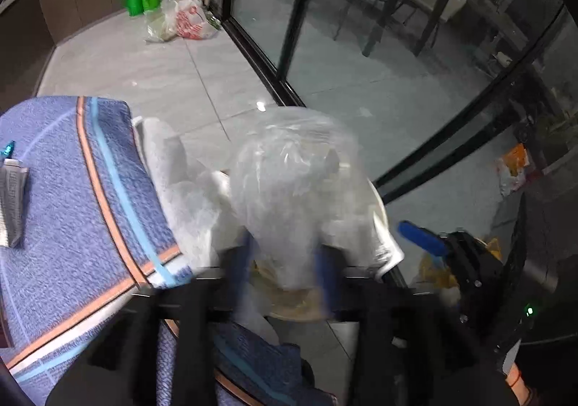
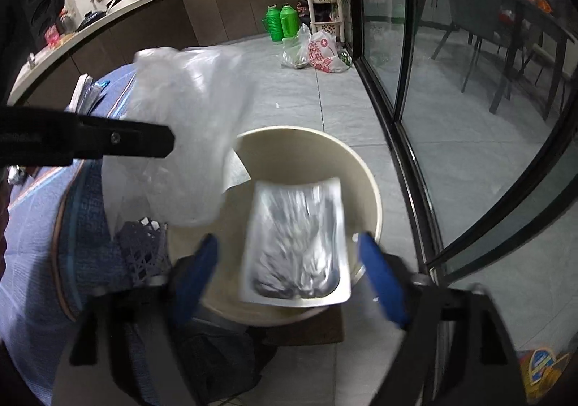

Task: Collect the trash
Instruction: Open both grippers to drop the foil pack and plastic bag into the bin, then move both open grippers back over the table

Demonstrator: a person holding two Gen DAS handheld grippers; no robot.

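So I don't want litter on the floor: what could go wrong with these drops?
The foil pouch, loose between the open right gripper fingers, overlaps the bucket's near rim and might tip out. The clear plastic bag at the left gripper could drift past it.

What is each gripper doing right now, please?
Left gripper: fingers part open around the clear plastic bag; grip cannot be told.
Right gripper: open, the silver foil pouch loose between its fingers, above the bin.
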